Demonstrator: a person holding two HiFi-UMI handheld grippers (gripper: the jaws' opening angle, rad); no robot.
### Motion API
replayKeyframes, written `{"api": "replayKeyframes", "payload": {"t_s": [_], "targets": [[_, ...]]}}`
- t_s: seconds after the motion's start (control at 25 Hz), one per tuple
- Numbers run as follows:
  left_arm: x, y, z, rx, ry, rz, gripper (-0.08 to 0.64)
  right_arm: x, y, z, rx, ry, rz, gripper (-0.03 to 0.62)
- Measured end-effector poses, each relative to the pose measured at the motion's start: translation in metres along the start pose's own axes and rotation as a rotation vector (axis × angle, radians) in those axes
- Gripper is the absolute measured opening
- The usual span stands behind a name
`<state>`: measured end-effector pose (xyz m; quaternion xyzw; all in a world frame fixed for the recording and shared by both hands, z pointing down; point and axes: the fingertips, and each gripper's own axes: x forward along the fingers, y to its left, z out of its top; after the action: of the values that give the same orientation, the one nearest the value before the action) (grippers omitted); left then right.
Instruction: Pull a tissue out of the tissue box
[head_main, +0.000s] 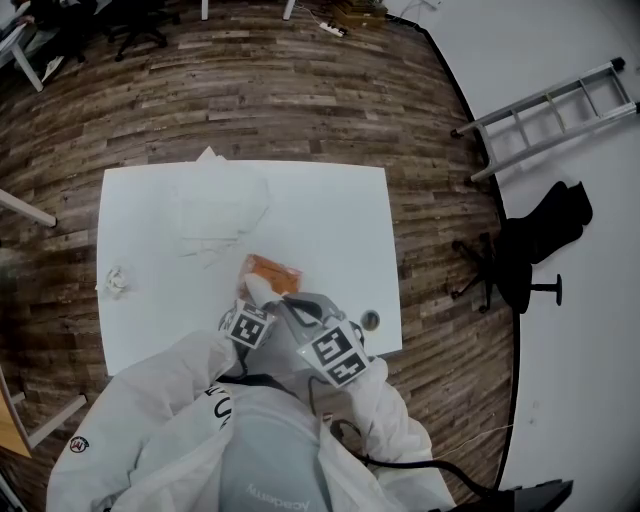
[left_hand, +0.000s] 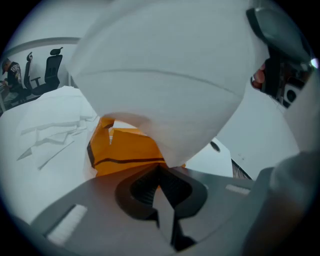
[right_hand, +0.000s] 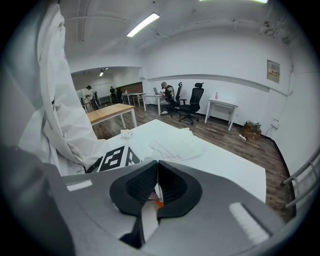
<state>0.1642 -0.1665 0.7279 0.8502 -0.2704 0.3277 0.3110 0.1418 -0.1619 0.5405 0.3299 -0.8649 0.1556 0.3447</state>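
Head view: the orange tissue box (head_main: 275, 270) lies on the white table (head_main: 340, 200), near the table's near edge, with both grippers directly at its near side.

Left gripper view: the left gripper (left_hand: 161, 172) is clenched on a tissue (left_hand: 160, 75). The sheet tapers into the closed jaws and fans out wide above them, with the box just beyond. The far end of the sheet is hidden, so it cannot be told whether it has cleared the box opening.

Right gripper view: the right gripper (right_hand: 156, 182) is clenched, jaws pressed together. A sliver of white and orange shows behind the pads; whether anything is pinched there cannot be told.

Status, as a judgement: the grasp step is complete and the pull appears to be in progress. Remaining: draw the sheet fully free of the box. A spread of loose tissues (head_main: 220, 215) at the far left of the table and a crumpled tissue (head_main: 116, 281) at the left edge lie well apart from the box.
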Motion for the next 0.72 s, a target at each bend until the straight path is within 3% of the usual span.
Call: {"api": "replayKeyframes", "payload": {"t_s": [0.72], "targets": [[-0.001,-0.002,0.005,-0.002,-0.022,0.010,0.000,-0.022,-0.002,0.011,-0.012,-0.046,-0.023,0.005]]}}
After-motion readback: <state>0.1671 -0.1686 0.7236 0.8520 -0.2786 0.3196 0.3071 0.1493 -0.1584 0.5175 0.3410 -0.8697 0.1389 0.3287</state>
